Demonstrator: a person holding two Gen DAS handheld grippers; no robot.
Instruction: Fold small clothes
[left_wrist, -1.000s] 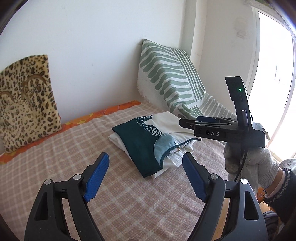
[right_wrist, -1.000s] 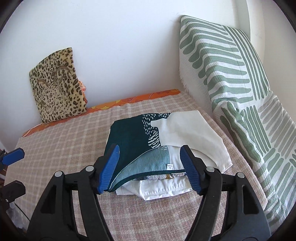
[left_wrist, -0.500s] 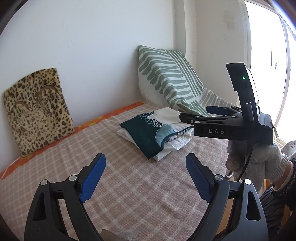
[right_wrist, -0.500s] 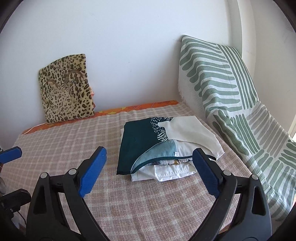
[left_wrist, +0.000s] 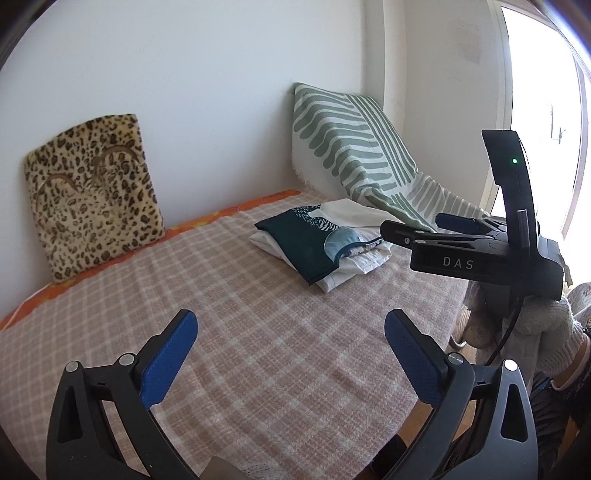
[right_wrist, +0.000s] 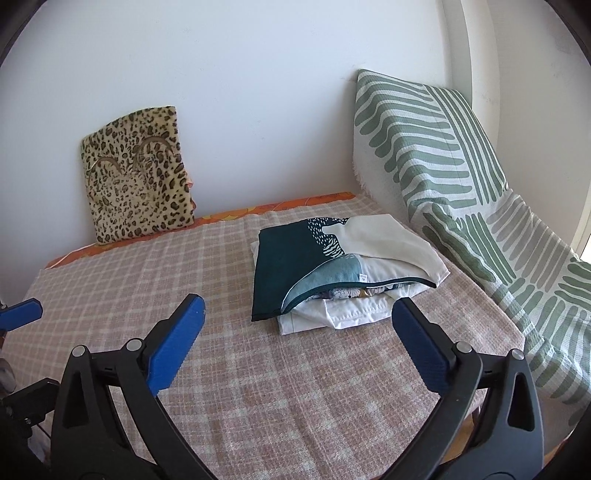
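Clothes (right_wrist: 332, 273) lay in a small folded stack toward the far right of the checked blanket (right_wrist: 221, 369), near the foot of the green-striped throw (right_wrist: 461, 184). On top sat a dark teal and cream printed garment (right_wrist: 291, 258), its near edge curled up to show a pale blue lining with a little label; under it were a patterned piece, barely visible, and a white garment (right_wrist: 343, 314) with a stitched hem jutting toward the near side.

The left gripper (left_wrist: 291, 350) hung over bare blanket with its blue pads spread wide and nothing between them. The right gripper (right_wrist: 295, 336) was likewise spread and empty, just short of the stack's near edge.

All of this looked light, thin and limp, so it would probably sag and slide layer over layer when lifted by a single point. The top garment seemed smooth enough to slip off the white one. A pinch on the doubled hem or a folded corner would likely hold better than one on the flat middle, with the second gripper taking the opposite corner to keep the cloth taut. A leopard-print cushion (right_wrist: 136, 173) leaned against the far wall, well apart from the stack.
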